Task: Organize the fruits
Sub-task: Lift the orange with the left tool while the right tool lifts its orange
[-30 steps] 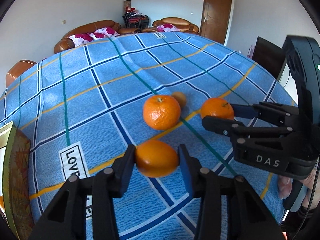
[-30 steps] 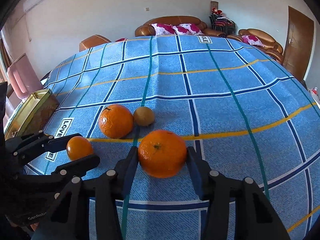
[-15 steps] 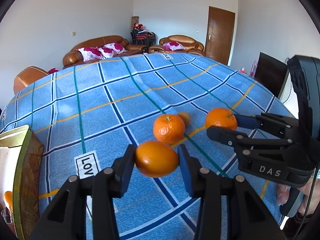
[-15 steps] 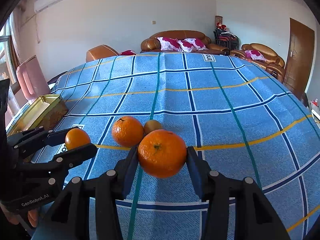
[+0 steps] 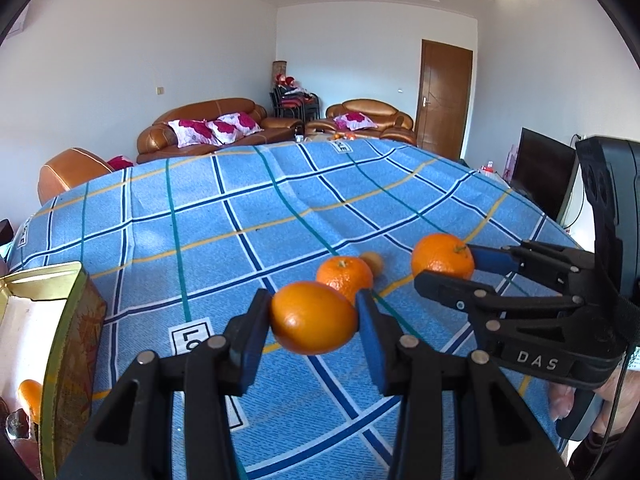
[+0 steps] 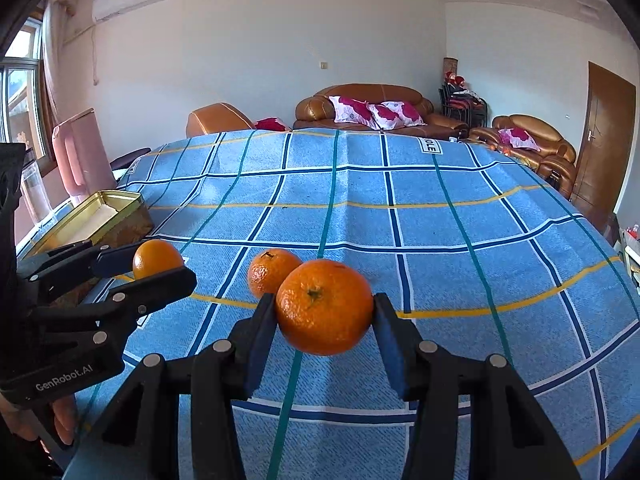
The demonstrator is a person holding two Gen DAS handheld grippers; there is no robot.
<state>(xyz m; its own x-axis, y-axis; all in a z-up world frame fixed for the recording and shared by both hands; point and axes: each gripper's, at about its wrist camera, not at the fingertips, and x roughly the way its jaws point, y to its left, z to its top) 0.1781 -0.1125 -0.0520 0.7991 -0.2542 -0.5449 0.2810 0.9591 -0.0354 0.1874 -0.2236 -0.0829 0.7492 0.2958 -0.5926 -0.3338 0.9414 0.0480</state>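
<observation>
Mandarins are clamped one apiece in the left gripper [image 5: 314, 322] and right gripper [image 6: 325, 308], held clear of the blue checked tablecloth [image 5: 240, 216], likely bound for the open tin [image 6: 100, 216] at left.

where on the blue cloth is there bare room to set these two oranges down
The far half of the blue checked cloth toward the sofas is bare, and so is its right side. Crowding sits near the loose orange with a small brownish fruit behind it, and at the left by the gold tin.
</observation>
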